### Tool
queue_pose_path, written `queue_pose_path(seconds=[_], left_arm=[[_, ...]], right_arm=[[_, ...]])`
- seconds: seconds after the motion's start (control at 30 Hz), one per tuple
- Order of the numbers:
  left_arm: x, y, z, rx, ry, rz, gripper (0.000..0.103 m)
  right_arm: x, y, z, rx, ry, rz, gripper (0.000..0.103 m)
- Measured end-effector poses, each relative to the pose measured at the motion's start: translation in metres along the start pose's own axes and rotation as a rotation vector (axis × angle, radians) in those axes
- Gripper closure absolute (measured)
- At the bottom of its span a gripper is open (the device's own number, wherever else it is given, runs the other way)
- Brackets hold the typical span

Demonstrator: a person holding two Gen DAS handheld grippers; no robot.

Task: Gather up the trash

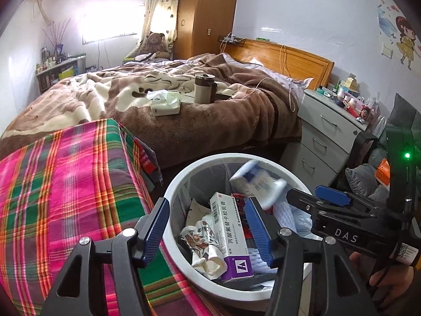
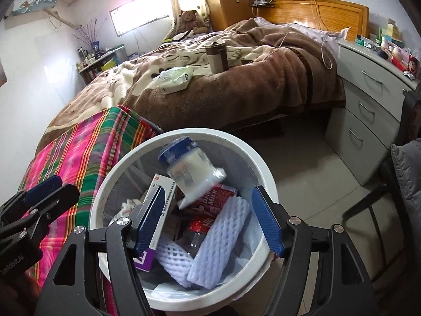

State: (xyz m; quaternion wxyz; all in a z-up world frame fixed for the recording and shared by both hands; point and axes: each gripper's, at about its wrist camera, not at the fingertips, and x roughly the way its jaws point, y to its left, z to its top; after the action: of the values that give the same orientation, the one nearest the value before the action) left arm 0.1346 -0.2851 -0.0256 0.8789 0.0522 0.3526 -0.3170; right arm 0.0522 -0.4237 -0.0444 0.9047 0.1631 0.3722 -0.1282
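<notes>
Plastic bottle [image 2: 190,169], blurred, in mid-air over the white bin [image 2: 263,168], touching neither tool; right gripper [image 2: 208,221] and left gripper [image 1: 208,229] both spread wide, empty; probably light, smooth, slippery; best gripped across its body.

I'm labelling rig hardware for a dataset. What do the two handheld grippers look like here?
Both are black, angular frames with triangular cut-outs and silver round bolts, each ending in two blue ribbed finger pads. The left gripper and right gripper look alike. Seen from the left wrist camera, the right one's body carries white "DAS" lettering, a QR sticker and a green light. No cables show.
</notes>
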Motion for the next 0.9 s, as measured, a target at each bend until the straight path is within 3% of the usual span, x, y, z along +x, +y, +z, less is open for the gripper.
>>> queue_pose_path(seconds=[0.33, 0.53, 0.63, 0.9], left_arm=[[-0.016, 0.0, -0.006, -0.005, -0.021, 0.009, 0.041], [-0.044, 0.003, -0.016, -0.023, -0.055, 0.031, 0.039], [-0.06, 0.01, -0.023, -0.042, -0.075, 0.035, 0.033], [-0.099, 0.023, -0.042, -0.051, -0.123, 0.094, 0.033]], right_arm=[[-0.017, 0.003, -0.002, 0.01, -0.049, 0.004, 0.033], [-0.034, 0.011, -0.009, 0.0, -0.09, 0.004, 0.033], [-0.043, 0.016, -0.015, -0.005, -0.109, 0.004, 0.033], [-0.059, 0.028, -0.027, -0.003, -0.145, 0.027, 0.033]])
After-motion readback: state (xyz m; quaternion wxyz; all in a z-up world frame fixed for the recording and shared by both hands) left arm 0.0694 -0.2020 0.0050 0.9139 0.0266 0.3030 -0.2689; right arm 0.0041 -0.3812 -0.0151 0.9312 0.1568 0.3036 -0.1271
